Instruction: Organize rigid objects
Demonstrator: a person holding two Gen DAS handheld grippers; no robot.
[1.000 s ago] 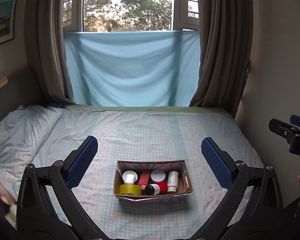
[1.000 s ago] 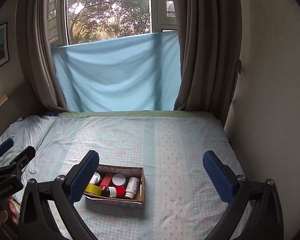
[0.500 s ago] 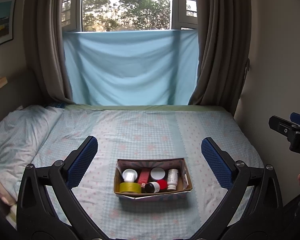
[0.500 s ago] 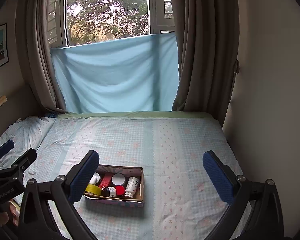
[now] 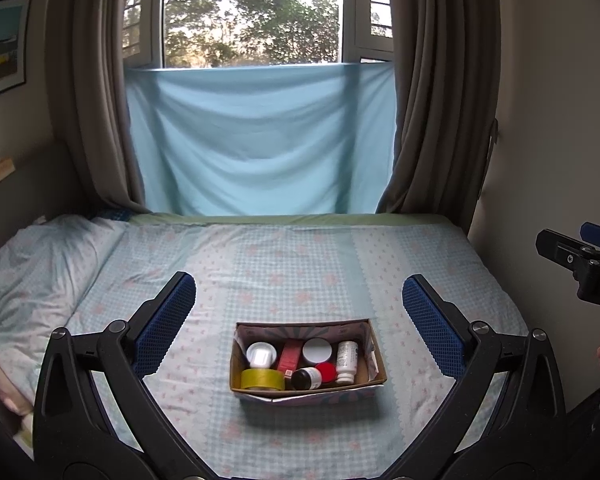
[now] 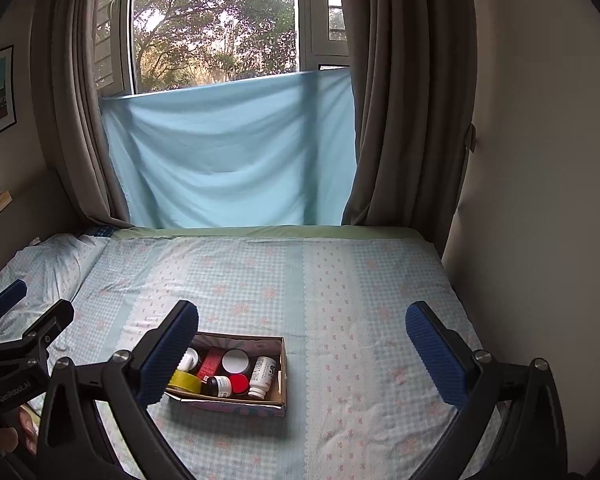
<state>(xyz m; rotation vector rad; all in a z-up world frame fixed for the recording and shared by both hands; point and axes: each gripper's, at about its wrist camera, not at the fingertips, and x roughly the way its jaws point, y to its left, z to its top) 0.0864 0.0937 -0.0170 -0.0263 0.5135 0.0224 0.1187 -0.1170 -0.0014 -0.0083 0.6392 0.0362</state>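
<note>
An open cardboard box (image 5: 374, 356) sits on the bed, also in the right wrist view (image 6: 282, 364). It holds a yellow tape roll (image 5: 262, 379), a white pill bottle (image 5: 347, 361), a dark bottle with a red cap (image 5: 312, 376), a red carton (image 5: 290, 356) and two white-lidded jars (image 5: 318, 350). My left gripper (image 5: 300, 304) is open and empty, above and short of the box. My right gripper (image 6: 302, 334) is open and empty, held to the right of the box.
The bed (image 5: 300, 256) has a blue checked sheet, with a pillow (image 5: 40, 264) at the left. A wall (image 6: 540, 200) runs along the right side. Brown curtains (image 5: 432, 100) and a blue cloth (image 5: 260, 140) hang at the window behind.
Both grippers stay open and nearly still. The views have shifted only slightly; the box and its contents have not moved.
</note>
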